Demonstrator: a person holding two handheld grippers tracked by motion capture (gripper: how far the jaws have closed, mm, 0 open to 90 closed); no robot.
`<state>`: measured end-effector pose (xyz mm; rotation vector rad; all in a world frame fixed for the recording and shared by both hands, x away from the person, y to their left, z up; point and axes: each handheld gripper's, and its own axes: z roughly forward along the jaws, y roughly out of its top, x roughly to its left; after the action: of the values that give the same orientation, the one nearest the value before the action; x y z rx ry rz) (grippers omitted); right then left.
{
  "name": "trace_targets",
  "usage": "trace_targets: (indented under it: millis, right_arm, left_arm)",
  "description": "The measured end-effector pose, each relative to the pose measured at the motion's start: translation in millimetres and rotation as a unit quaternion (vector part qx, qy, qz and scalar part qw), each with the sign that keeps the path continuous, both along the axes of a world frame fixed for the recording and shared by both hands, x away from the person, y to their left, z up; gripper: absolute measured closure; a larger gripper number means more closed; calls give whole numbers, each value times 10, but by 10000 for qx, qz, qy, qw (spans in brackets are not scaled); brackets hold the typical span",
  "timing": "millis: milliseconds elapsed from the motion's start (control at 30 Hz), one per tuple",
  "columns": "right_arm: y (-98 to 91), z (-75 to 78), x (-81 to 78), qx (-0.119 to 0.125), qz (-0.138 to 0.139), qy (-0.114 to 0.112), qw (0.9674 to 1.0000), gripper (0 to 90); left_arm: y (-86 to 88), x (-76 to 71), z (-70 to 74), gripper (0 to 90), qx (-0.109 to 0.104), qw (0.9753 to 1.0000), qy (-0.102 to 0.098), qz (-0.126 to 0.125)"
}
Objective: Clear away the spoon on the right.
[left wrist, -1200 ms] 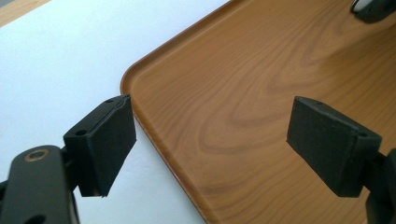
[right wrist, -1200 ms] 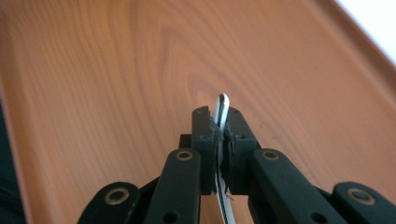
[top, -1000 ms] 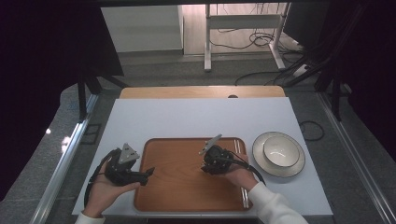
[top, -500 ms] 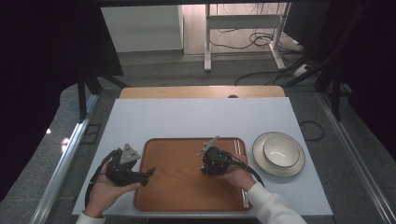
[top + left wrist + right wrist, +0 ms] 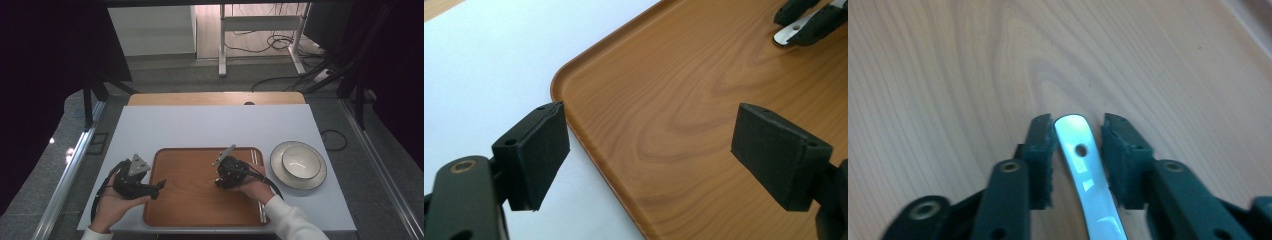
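A: Tray (image 5: 192, 200) first: wooden, sits at 6 o'clock on the white table (image 5: 210, 125), same spot as a sec ago. We see nothing shifted on it.

B: Agreed. R gripper (image 5: 1077, 131) is what changed. Its jaws have just been opening; the metal handle (image 5: 1083, 165) lies between them, w/ a thin gap on each side, so we call it let go, not pinched. Handle end has a small hole and rests flat on the tray wood.

A: From above, R gripper (image 5: 229, 172) sits over the tray's right half, approx 3 o'clock of tray centre. Hand looks where it was before, as far as we can tell.

B: L gripper (image 5: 651, 150)?

A: Spread wide, nothing between its pads. One pad hangs over the tray's corner rim (image 5: 555, 90), the other over the wood. In the high view L gripper (image 5: 132, 181) is at the tray's left edge, approx 9 o'clock. No change vs earlier.

B: In the left gripper view we also catch the handle tip (image 5: 786, 36) at 1 o'clock, w/ the other gripper's jaws beside it.

A: Plate (image 5: 298, 165) w/ bowl (image 5: 300, 161) on it sits just right of the tray, at 3 o'clock. Chopsticks (image 5: 256, 165) lie along the tray's right rim. Both unmoved.
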<state>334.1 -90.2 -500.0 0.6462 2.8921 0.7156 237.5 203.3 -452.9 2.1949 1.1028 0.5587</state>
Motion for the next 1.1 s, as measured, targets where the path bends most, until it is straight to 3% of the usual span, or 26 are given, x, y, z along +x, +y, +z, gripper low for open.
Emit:
trace_targets:
  millis: [100, 167, 333, 433, 467, 533, 700, 767, 967, 1100]
  right_arm:
    - [-38, 72, 5, 148, -117, -58, 9998, 514]
    - [-84, 145, 5, 309, -165, -57, 9994, 514]
    - [-222, 318, 17, 614, 8, 233, 9978, 676]
    - [-259, 343, -6, 612, 179, 394, 9972, 796]
    - [-259, 343, -6, 612, 179, 394, 9972, 796]
    - [-232, 287, -31, 453, 375, 510, 9970, 873]
    - [-137, 148, -51, 84, 512, 564, 9971, 893]
    - [-122, 112, -47, 70, 517, 605, 9968, 894]
    - [-109, 56, -36, -95, 423, 493, 9978, 896]
    - [-143, 48, -2, -175, 143, 361, 9991, 896]
  left_arm:
    - [2, -1, 2, 154, 1, 10000, -5, 0]
    - [8, -2, 5, 154, 4, 10000, -10, 5]
    - [11, -5, 12, 154, 4, 10000, -23, 4]
    - [9, -4, 15, 154, 6, 10000, -26, 3]
    - [9, -4, 15, 154, 6, 10000, -26, 3]
    - [0, -5, 15, 155, 9, 10000, -25, -5]
    - [-17, -7, 11, 155, 15, 10000, -20, -25]
    - [-25, -11, 12, 154, 29, 10000, -22, -44]
    - [-20, -9, 6, 154, 31, 10000, -21, -24]
    - [-13, -14, 14, 155, 20, 10000, -33, -14]
